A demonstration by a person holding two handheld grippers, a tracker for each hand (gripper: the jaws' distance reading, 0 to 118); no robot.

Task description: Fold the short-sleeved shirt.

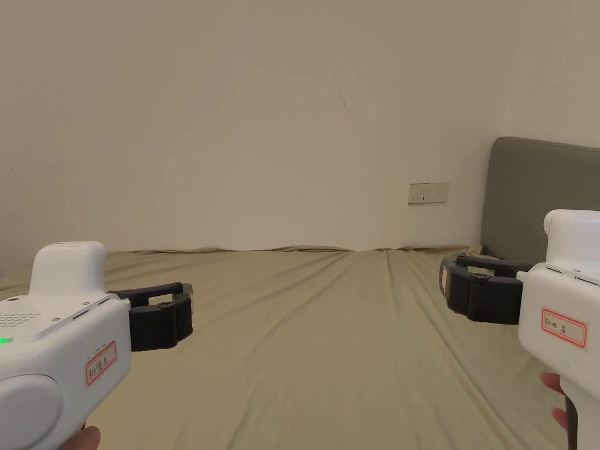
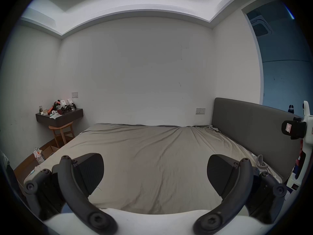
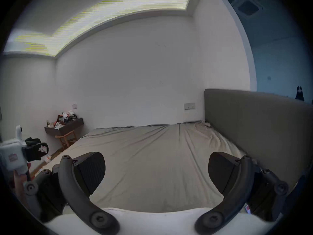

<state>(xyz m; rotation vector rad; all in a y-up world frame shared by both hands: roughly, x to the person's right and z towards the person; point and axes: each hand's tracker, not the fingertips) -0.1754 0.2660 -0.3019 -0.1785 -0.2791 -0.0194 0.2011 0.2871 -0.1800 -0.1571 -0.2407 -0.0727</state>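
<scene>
Olive sheet (image 1: 328, 345) covers the bed from the far wall (image 1: 263, 117) to the grey headboard (image 1: 539, 193) at right — wrinkled, with broad open cloth between the tools. Left gripper (image 1: 176, 313) hovers above the sheet's left side, jaws spread wide, gripping nothing; right gripper (image 1: 463, 290) hovers near the headboard — likewise agape. No shirt can be made out on the sheet, so its axis cannot be told.

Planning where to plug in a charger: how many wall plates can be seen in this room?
2. One wall plate sits low on the far wall beside the grey headboard. The other wall plate is on the same wall above the dark shelf. More may be hidden elsewhere.
</scene>
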